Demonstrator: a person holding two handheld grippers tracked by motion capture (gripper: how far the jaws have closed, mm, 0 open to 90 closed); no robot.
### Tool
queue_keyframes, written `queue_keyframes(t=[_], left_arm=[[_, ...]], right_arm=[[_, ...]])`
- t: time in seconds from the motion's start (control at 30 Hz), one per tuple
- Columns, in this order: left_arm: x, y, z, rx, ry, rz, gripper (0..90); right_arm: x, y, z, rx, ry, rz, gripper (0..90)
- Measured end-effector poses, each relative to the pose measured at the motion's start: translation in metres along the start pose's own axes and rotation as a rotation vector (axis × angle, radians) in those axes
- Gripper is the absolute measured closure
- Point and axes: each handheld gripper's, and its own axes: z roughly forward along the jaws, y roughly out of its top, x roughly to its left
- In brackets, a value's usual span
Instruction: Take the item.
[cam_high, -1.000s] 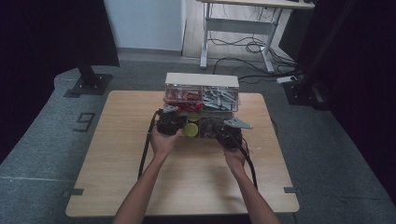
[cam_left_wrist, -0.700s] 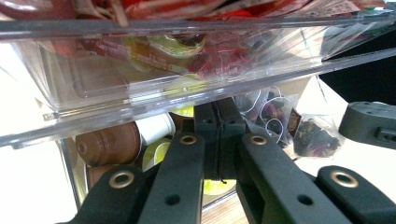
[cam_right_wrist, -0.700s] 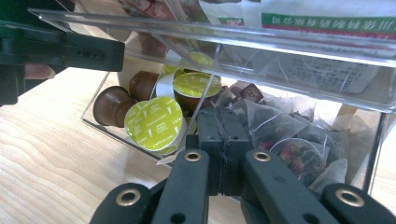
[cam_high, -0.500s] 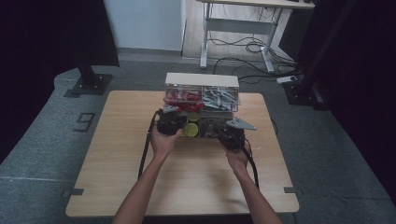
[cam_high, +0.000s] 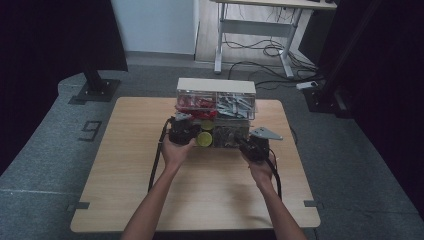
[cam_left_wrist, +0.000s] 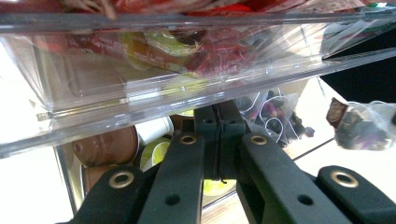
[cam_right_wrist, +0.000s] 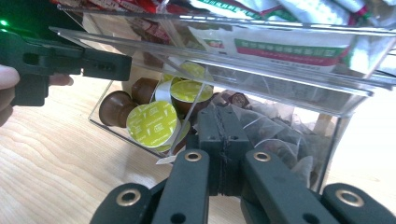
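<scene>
I am keeping the left gripper (cam_left_wrist: 218, 140) with its two black jaws pressed together, nothing between them, the tips sitting just under the front lip of the upper clear plastic drawer (cam_left_wrist: 140, 100) of the two-tier clear plastic organiser box (cam_high: 216, 107). Right ahead of those jaws the round green-lidded coffee capsules (cam_left_wrist: 156, 151) are lying beside brown ones in the lower compartment; off to the jaws' right, the translucent mesh tea bags with dark leaves (cam_left_wrist: 273, 114) are piled. Above the jaws, red sachets are showing through the drawer floor.

I am holding the right gripper (cam_right_wrist: 219, 140) with its jaws pressed together too, gripping nothing, the tips right at the lower tier's open front. Just to the left of these jaws the green-lidded capsules (cam_right_wrist: 152, 123) are facing me; to the right, the mesh tea bags (cam_right_wrist: 275, 140) are stacked. Above the jaws the upper drawer (cam_right_wrist: 289, 56) is carrying white sachets with green and red print. Farther left, the left gripper (cam_right_wrist: 65, 63) is reaching in over the pale wooden table (cam_right_wrist: 51, 172).

From the high view, both grippers, left (cam_high: 183, 131) and right (cam_high: 254, 148), are sitting against the box's near side.
</scene>
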Motion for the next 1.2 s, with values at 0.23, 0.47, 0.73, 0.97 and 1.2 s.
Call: queue_keyframes(t=[0.23, 0.47, 0.73, 0.97, 1.2], left_arm=[[-0.001, 0.000, 0.001, 0.002, 0.003, 0.001, 89.6], [-0.001, 0.000, 0.001, 0.003, 0.005, 0.002, 89.6], [-0.001, 0.000, 0.000, 0.002, 0.005, 0.004, 89.6], [-0.002, 0.000, 0.000, 0.001, 0.005, 0.003, 89.6], [-0.003, 0.000, 0.000, -0.001, 0.002, -0.001, 89.6]], right_arm=[[-0.010, 0.001, -0.012, -0.009, 0.000, 0.012, 88.9], [-0.017, 0.002, -0.018, -0.012, -0.010, 0.020, 88.9], [-0.021, 0.002, -0.024, -0.021, -0.020, 0.021, 89.0], [-0.027, 0.002, -0.030, -0.027, -0.032, 0.024, 89.0], [-0.034, 0.002, -0.035, -0.030, -0.045, 0.028, 88.9]])
